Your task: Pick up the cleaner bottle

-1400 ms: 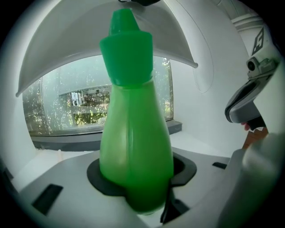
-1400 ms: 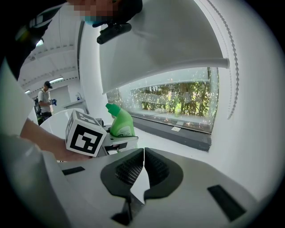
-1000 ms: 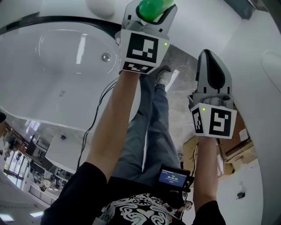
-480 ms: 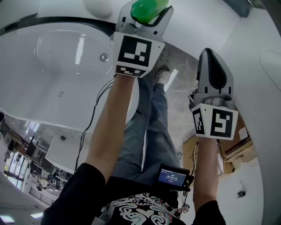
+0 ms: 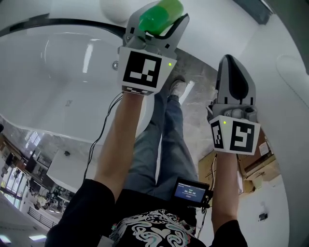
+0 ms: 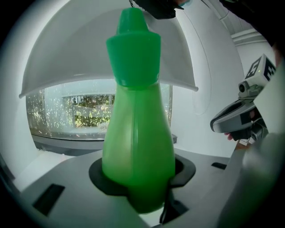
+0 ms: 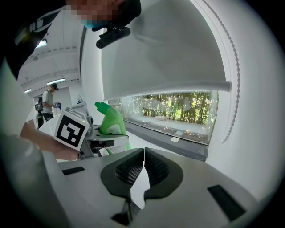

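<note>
The cleaner bottle is bright green with a green pointed cap. My left gripper is shut on its lower body, and the bottle hangs in the air, off any surface. In the left gripper view the bottle stands upright and fills the middle, with the dark pads pressing on both sides. My right gripper is held to the right of it, shut with nothing between the jaws. The right gripper view shows its ribbed pads meeting, and the bottle further left.
A white tub with a metal drain lies to the left. The person's legs in jeans and a small screen at the waist are below. Cardboard boxes sit at the right. A window under a roller blind is ahead.
My left gripper has risen with the bottle in it, showing larger and slightly further left. My right gripper has shifted only a little.
</note>
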Demonstrator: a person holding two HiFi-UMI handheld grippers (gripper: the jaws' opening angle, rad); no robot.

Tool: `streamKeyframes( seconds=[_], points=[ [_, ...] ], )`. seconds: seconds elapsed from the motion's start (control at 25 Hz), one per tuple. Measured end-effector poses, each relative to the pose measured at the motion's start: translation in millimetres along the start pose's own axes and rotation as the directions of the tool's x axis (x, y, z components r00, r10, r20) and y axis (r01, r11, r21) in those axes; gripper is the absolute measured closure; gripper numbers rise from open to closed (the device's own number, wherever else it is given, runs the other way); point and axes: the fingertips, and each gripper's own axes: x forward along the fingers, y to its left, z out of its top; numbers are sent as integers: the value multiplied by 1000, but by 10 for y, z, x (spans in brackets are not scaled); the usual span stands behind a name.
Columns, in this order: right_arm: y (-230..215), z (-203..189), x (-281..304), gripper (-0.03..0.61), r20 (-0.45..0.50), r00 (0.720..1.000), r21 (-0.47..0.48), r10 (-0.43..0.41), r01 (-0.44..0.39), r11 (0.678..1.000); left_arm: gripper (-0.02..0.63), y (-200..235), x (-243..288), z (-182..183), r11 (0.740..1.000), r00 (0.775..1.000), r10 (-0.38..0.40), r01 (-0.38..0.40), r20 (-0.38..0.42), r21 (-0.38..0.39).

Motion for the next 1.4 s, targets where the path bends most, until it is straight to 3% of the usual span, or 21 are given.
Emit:
streamKeyframes(
  seconds=[0.16,0.36,0.8,1.4],
  points=[
    [0,182,-76,552,17,1000,-25,-2,3,1000,417,40,-155,249,999,998,10,-12,60,39],
    [34,389,-175,552,47,999,-44,-2,4,999,417,103,-369,473,999,996,33,-35,88,28],
    [132,807,-473,552,104,994,-84,18,-9,996,417,142,-872,972,994,991,82,-90,105,67],
    [450,1475,-981,552,165,984,-134,73,-51,990,417,126,-1752,1603,988,980,150,-154,132,23]
  ],
)
